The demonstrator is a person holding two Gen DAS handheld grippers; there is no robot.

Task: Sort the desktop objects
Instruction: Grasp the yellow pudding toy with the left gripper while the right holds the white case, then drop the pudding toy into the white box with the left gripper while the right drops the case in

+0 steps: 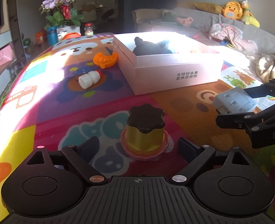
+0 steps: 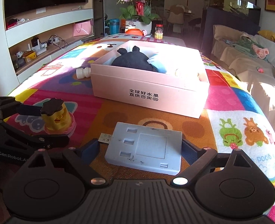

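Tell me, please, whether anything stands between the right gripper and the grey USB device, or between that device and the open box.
Nothing visible does. The grey USB device already lies between the right gripper's open fingers, and only bare play mat separates it from the pink box. The yellow toy stands off to the left.

We cannot read what lies under the black plush toy (image 2: 132, 60) in the pale pink cardboard box (image 2: 146, 100); that box hides most of the white ribbed plastic bottle (image 2: 83, 73); glare washes out its far interior.
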